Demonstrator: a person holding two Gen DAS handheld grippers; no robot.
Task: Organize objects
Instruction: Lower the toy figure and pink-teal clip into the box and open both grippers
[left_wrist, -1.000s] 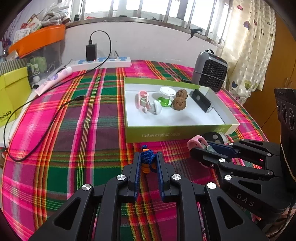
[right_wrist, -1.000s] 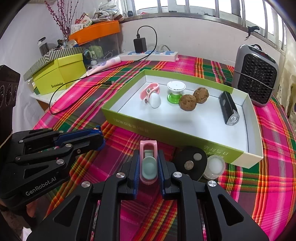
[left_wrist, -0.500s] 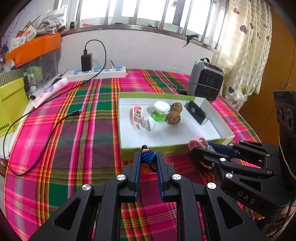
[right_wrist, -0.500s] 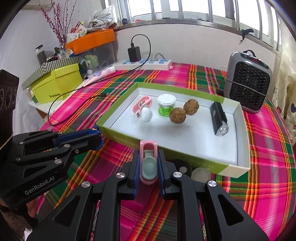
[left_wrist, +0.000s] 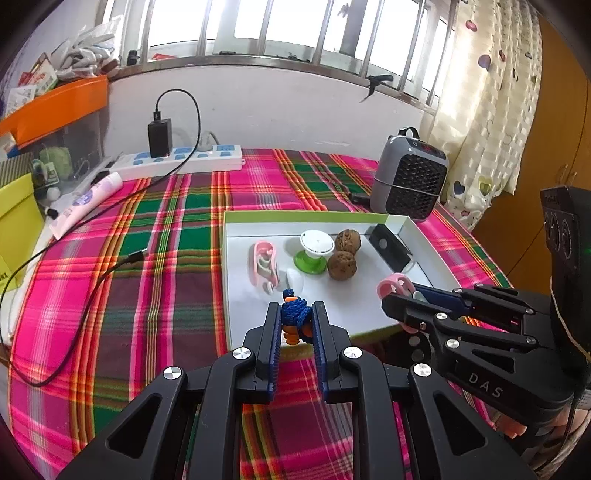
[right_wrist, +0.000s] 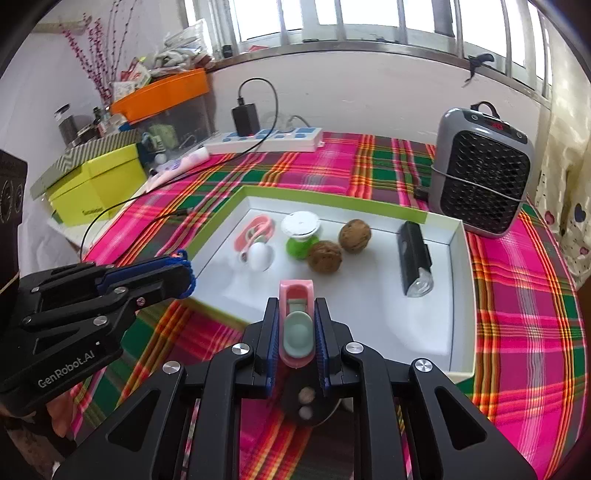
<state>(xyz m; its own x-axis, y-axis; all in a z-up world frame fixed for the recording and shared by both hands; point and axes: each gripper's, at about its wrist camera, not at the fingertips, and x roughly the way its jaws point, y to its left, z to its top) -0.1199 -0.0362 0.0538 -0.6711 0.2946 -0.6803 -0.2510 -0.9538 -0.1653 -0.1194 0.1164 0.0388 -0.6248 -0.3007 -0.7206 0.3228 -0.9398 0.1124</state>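
Blue knotted cord charm with orange beads sits clenched between the fingers of the left gripper, held over the near wall of the shallow white tray with a green rim. Pink plastic clip with a pale green insert is grasped by the right gripper, its blue-padded fingers pressing on both sides, also just over the tray's near edge. Below that clip, on the pink and green plaid cloth of the table, lies a round black disc, just outside the tray.

Inside the tray rest a second pink clip with a white egg-shaped piece touching it, a white-topped green stand beside them, two brown walnuts near the middle, and a black flashlight toward the tray's right wall. Beyond the tray's far right corner stands a grey fan heater; beyond its far left, a white power strip with a black charger plugged in.
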